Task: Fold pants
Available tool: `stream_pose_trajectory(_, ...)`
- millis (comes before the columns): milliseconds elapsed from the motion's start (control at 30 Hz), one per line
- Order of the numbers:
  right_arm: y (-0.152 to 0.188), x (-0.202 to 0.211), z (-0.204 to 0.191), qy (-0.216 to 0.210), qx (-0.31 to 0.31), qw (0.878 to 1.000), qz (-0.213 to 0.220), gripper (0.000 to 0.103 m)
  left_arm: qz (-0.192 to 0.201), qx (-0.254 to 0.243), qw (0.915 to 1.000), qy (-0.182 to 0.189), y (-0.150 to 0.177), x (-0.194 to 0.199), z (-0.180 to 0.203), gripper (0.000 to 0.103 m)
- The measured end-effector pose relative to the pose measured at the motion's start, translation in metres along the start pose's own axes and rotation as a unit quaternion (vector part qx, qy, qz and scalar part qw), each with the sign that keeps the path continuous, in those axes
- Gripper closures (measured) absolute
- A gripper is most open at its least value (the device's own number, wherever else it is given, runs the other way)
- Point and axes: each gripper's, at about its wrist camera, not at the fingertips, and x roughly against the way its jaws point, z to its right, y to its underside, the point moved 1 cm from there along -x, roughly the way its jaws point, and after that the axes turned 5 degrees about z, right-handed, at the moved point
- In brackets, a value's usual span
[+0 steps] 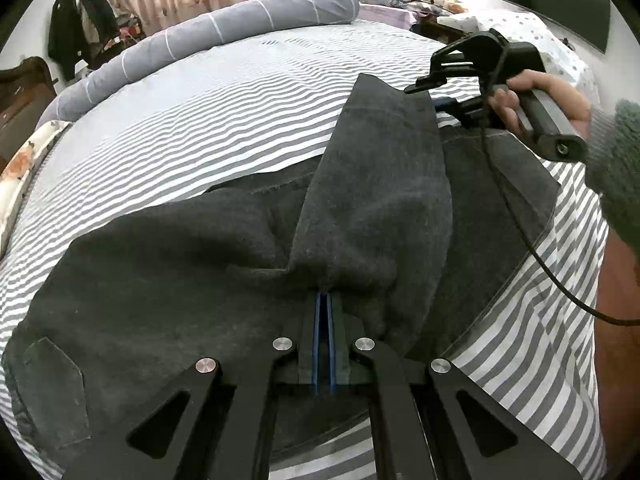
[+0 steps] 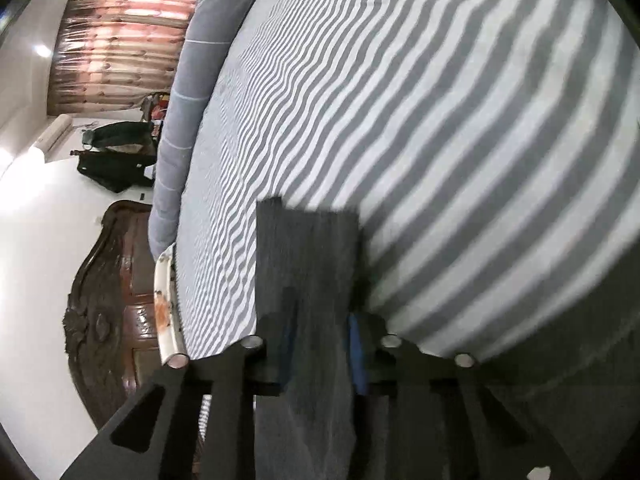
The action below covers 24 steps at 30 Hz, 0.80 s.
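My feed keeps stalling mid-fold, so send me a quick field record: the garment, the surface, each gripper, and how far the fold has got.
garment: dark grey fabric pants, one part lifted into a ridge
surface: grey-and-white striped bed sheet
left gripper: shut on the pants' fabric
right gripper: pinching the far end of the lifted part
fold: not yet laid flat

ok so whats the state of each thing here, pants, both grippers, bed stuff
pants: dark grey, partly folded, one strip lifted off the bed between the two grippers
left gripper: shut on the pants fabric
right gripper: pants fabric between its fingers, blurred, grip unclear
striped sheet: spread flat over the bed
grey duvet: rolled up along the bed's far edge
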Motion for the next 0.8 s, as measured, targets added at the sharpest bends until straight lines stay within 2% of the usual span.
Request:
stream_pose_trajectory(67, -0.004, -0.002, -0.003, 0.011, 0.009, 1.000, 0.001, 0.095, -0.002, 0.000, 1.0000, 0.000, 0.000, -0.002, 0.000, 0.100)
stream_pose_trajectory(167, -0.004, 0.007, -0.015, 0.034, 0.040, 0.998, 0.016, 0.098, -0.001, -0.001, 1.0000, -0.001, -0.001, -0.003, 0.001, 0.100)
stream_pose_trajectory(233, -0.003, 0.020, -0.022, 0.034, 0.055, 0.998, 0.029, 0.099, 0.000, -0.001, 1.0000, -0.001, -0.002, -0.002, 0.001, 0.100)
stream_pose_trajectory(467, 0.015, 0.105, -0.036, 0.059, 0.086, 0.990, 0.094, 0.099, 0.013, -0.008, 0.9998, 0.014, -0.009, 0.012, 0.000, 0.100)
stream_pose_trajectory(567, 0.032, 0.147, -0.023, 0.084, 0.094, 0.985, 0.116, 0.099, 0.013, -0.023, 0.9991, 0.032, -0.010, 0.017, 0.000, 0.100)
stream_pose_trajectory(667, 0.050, 0.173, 0.004, 0.111, 0.086, 0.983, 0.118, 0.099, 0.012, -0.055, 0.9973, 0.046, -0.006, 0.020, 0.004, 0.100)
stream_pose_trajectory(800, 0.072, 0.179, 0.051, 0.144, 0.049, 0.983, 0.103, 0.099, -0.004, -0.084, 0.9938, 0.072, 0.003, 0.019, 0.007, 0.100)
